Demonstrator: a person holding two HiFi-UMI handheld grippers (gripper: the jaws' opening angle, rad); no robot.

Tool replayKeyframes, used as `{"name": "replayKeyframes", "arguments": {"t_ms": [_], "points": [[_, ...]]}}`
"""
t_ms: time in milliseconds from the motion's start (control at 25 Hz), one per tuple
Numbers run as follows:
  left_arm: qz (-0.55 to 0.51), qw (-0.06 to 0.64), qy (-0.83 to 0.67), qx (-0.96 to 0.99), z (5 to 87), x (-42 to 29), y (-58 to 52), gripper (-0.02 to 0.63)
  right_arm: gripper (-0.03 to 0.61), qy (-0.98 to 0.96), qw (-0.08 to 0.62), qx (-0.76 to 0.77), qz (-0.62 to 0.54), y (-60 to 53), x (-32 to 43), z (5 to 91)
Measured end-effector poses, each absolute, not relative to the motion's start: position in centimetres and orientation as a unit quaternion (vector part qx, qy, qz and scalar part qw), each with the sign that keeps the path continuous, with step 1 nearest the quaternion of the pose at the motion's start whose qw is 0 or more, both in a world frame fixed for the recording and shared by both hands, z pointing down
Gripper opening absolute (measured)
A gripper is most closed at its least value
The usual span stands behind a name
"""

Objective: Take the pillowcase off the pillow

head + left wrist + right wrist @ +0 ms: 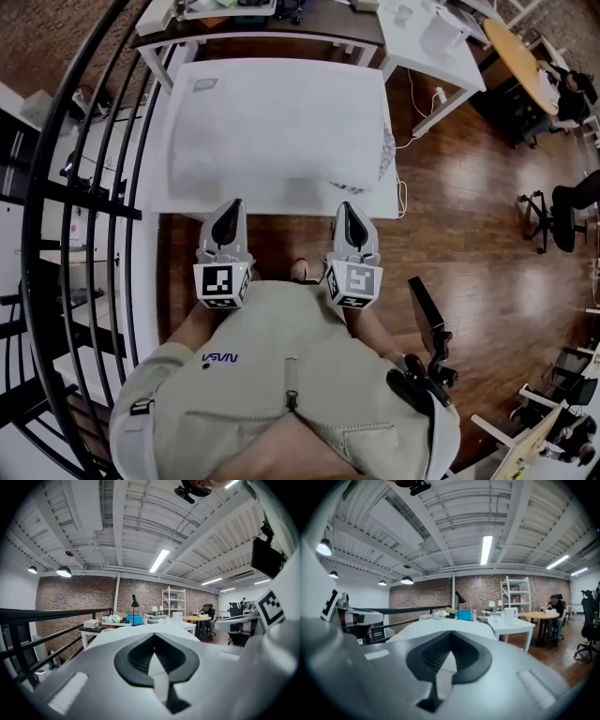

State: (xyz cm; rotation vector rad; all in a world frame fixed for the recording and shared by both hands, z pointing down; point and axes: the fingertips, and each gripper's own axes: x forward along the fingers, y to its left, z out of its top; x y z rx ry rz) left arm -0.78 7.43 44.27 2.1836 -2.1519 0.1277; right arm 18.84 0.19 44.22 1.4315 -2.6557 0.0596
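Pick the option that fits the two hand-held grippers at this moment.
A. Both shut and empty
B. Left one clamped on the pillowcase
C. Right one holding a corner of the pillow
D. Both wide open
A: the left hand-held gripper and the right hand-held gripper each have their jaws together with nothing between them, short of the pillow.

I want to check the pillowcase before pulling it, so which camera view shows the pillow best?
The head view: it shows the whole pillow from above, lying on the white table, with a patterned end at its right. Both gripper views show it only as a low white mound, seen edge-on.
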Motion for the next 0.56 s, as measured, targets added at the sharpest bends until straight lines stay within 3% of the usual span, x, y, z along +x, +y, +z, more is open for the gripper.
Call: {"name": "replayKeyframes", "arguments": {"t_ms": [560], "points": [[0.041, 0.028, -0.702, 0.710, 43.85, -0.73, 7.10, 0.006, 0.000, -0.879, 0.055, 0.473, 0.018, -0.22, 18.98, 43.77]]}}
